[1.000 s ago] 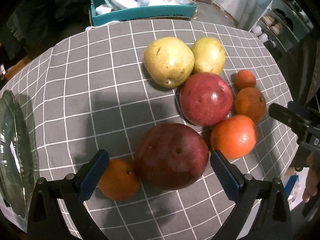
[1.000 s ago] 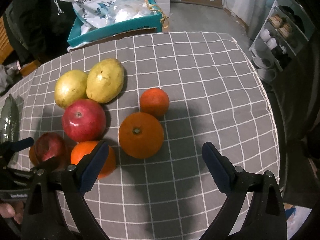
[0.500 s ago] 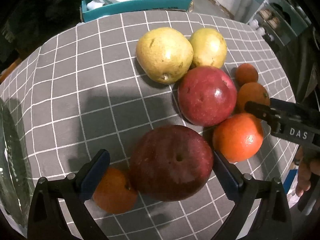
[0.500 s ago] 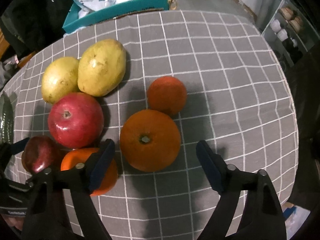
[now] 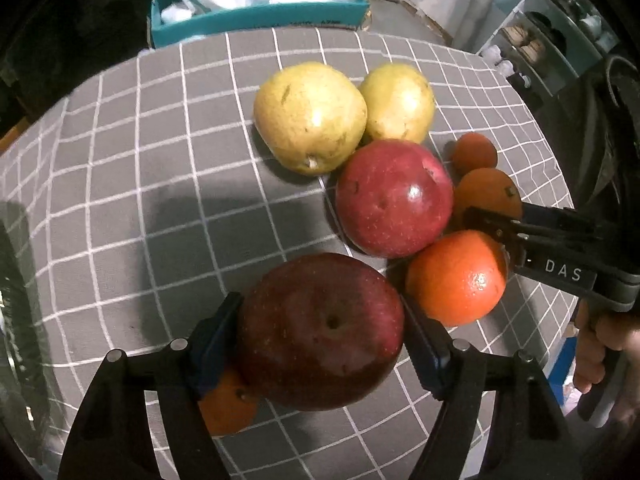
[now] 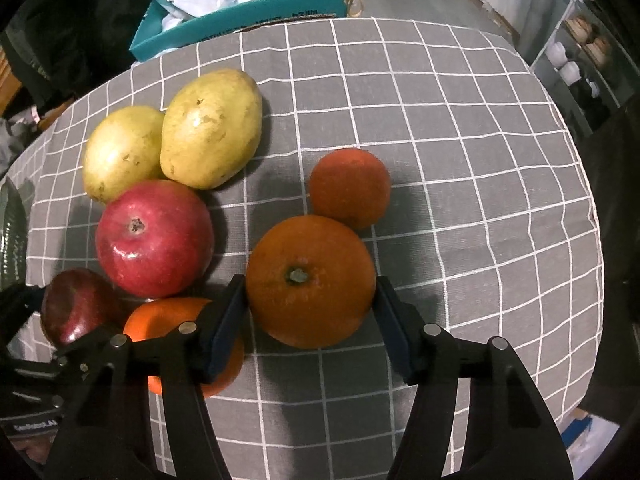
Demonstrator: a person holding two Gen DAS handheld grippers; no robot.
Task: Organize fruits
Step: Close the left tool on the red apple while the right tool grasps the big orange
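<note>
My left gripper (image 5: 320, 334) is shut on a dark red apple (image 5: 320, 330), both pads against its sides, on the grey checked tablecloth (image 5: 160, 160). A small orange (image 5: 228, 408) lies under its left finger. My right gripper (image 6: 308, 320) is shut on a large orange (image 6: 310, 280). Around them lie a bright red apple (image 6: 154, 238), two yellow pears (image 6: 210, 128) (image 6: 122, 152), a small orange (image 6: 350, 188) and a bright orange (image 5: 456, 278) beside the dark apple.
A glass plate (image 5: 16, 320) sits at the table's left edge. A teal box (image 6: 240, 12) with plastic bags stands behind the table. Shelves (image 6: 580, 52) stand at the far right. The table edge drops off on the right.
Both grippers moved forward and closed: the left jaws came in on the dark red apple, the right jaws on the large orange.
</note>
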